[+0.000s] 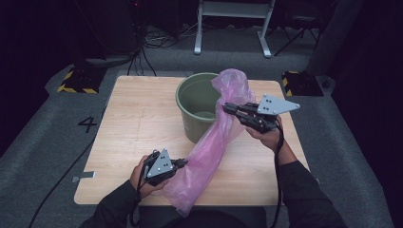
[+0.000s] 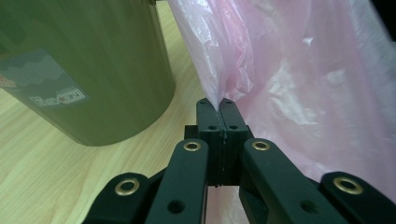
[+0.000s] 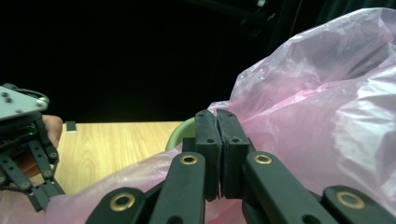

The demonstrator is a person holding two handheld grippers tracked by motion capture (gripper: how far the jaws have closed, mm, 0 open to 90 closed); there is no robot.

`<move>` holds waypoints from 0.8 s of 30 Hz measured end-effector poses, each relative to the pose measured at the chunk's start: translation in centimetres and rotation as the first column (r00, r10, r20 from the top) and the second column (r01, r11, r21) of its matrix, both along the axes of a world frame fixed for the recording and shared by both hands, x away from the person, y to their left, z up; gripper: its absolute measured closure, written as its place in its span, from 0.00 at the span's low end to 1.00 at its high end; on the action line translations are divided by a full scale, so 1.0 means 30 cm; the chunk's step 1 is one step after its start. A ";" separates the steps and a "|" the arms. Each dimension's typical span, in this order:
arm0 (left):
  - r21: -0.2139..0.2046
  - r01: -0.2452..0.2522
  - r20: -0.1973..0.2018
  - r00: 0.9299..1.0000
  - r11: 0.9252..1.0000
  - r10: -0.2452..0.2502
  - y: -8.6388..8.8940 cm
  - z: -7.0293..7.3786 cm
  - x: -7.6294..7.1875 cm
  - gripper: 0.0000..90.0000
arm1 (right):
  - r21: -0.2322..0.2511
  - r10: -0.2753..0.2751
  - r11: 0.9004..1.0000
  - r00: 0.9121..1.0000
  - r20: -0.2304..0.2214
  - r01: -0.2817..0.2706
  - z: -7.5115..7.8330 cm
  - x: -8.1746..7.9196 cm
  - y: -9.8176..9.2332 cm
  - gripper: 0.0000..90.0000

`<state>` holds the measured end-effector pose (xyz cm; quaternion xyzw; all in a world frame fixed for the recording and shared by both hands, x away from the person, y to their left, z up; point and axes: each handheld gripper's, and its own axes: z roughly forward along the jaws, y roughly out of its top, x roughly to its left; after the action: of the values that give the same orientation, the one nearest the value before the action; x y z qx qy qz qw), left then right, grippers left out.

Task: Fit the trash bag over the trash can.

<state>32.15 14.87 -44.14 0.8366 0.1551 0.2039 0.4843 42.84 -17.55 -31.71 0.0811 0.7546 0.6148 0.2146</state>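
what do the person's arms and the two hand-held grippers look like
Both arms are in dark long sleeves. The left hand-held gripper and the right hand-held gripper are black, each topped by a grey three-cornered plate with small holes. Their jaws are black linkage bars with brass-coloured rivets and flat black pads. A black cable trails from each.

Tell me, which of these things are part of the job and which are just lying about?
In use:
pink plastic bag
green bucket
left gripper, shut on the bag
right gripper, shut on the bag

Lying about:
white frame legs
yellow-black striped blocks
floor cables
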 end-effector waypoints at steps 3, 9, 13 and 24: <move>-0.010 0.008 0.013 1.000 1.000 -0.007 0.002 0.014 -0.005 1.00 | -0.018 -0.003 1.000 0.999 -0.034 0.002 0.035 0.041 0.033 0.99; -0.035 -0.002 0.031 1.000 0.999 0.003 0.019 0.034 -0.010 1.00 | -0.094 -0.046 0.995 0.999 -0.014 0.045 0.072 0.032 0.076 0.94; -0.046 -0.017 0.030 0.999 0.999 0.018 0.027 0.038 -0.007 1.00 | -0.091 -0.163 0.983 0.986 -0.031 0.160 0.036 0.035 0.017 0.77; -0.045 -0.018 0.008 1.000 0.999 0.019 0.027 0.040 0.012 1.00 | -0.035 -0.299 0.954 0.952 -0.069 0.297 0.015 0.019 -0.125 0.29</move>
<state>32.50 15.69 -42.94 0.8232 0.1655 0.2082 0.5016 43.42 -21.31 -31.27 0.2140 0.7486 0.5627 0.2777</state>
